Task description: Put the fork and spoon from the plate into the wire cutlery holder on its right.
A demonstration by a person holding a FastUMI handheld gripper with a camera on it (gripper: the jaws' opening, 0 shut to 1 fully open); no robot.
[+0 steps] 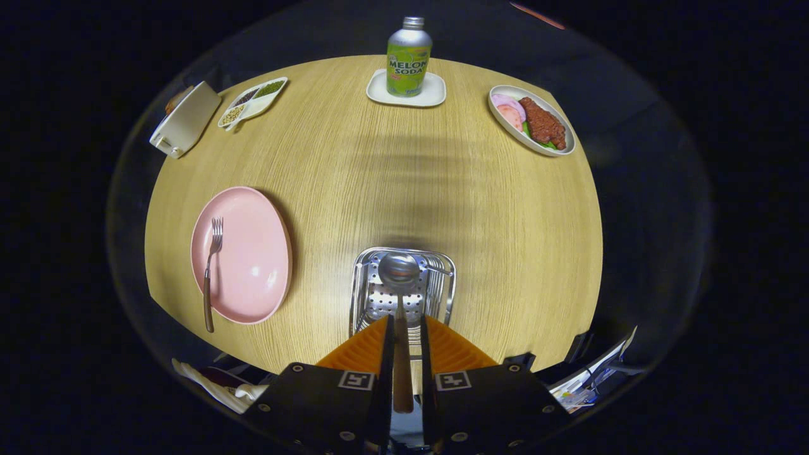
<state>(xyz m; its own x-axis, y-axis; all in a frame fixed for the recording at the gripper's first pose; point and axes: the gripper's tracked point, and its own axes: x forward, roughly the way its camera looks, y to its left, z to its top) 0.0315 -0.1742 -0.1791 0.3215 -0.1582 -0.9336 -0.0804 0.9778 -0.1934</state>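
My gripper (404, 328) is shut on the spoon's brown handle, with both orange fingers (360, 347) pressed against it. The spoon (399, 272) points forward, its steel bowl hanging over the wire cutlery holder (442, 297), which stands on the round wooden table just ahead of the fingers. Left of the holder lies the pink plate (249, 259). The fork (210, 275) rests along the plate's left side, tines pointing away, with its brown handle sticking out over the near rim.
At the far side of the table, a green soda bottle (409, 57) stands on a white coaster (406, 93). A white dish of food (531, 120) sits far right. A divided snack tray (251, 102) and a white box (184, 120) are far left.
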